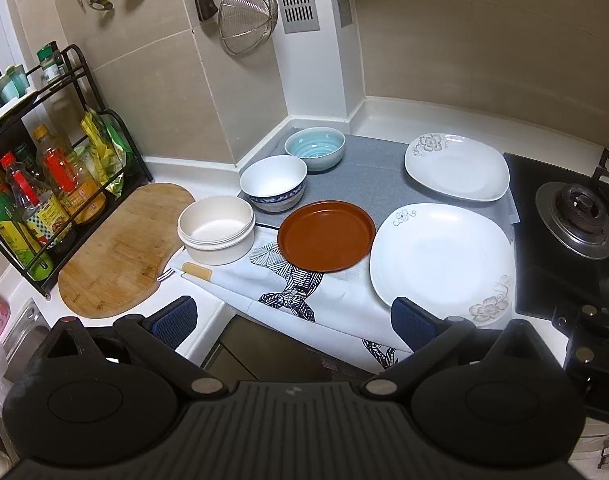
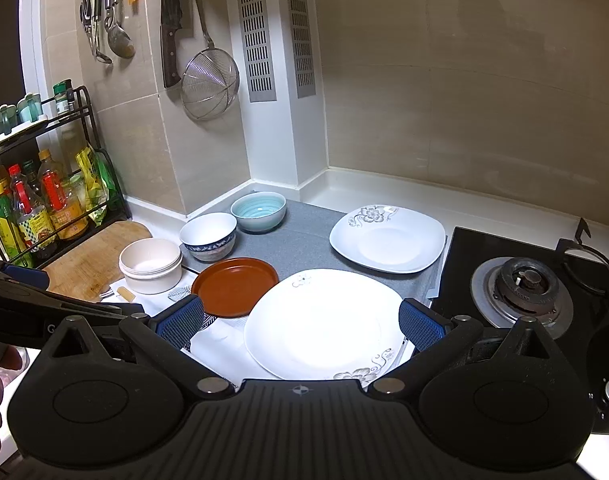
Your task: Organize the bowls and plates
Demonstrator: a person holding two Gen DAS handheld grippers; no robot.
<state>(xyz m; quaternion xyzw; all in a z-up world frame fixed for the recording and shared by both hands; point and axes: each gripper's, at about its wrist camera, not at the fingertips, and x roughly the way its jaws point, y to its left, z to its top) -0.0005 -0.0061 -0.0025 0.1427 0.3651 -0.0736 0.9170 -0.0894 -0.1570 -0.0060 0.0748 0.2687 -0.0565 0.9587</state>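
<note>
Your right gripper [image 2: 300, 326] is hanging released over the near square white plate [image 2: 324, 320], its blue pads [image 2: 420, 326] spread wide and touching nothing, and its black body is hiding the plate's near edge from that camera. Your left gripper [image 1: 294, 320] is likewise standing released, hovering above the near edge of the bench [image 1: 384, 124] with nothing between its fingers; its housing is blocking everything close beneath it. A patterned cloth [image 1: 296, 292] is draping over the bench front, and its lower part is running out of sight behind the gripper. The brown round plate [image 1: 326, 236] is sitting empty just left of the near white plate, their rims meeting or overlapping; you cannot tell which is on top. The far square white plate [image 1: 456, 168] is lying empty on the grey mat [image 1: 364, 176], well apart from the near one. Three bowls are lining up on the left, all looking empty: the cream bowl [image 1: 216, 230] nearest, the blue-patterned white bowl [image 1: 273, 184] behind it, and the pale teal bowl [image 1: 315, 148] farthest. The bottle rack [image 1: 44, 184] at far left is being cut off by the frame, its labels unreadable. The gas burner [image 2: 524, 284] is sitting at right.
</note>
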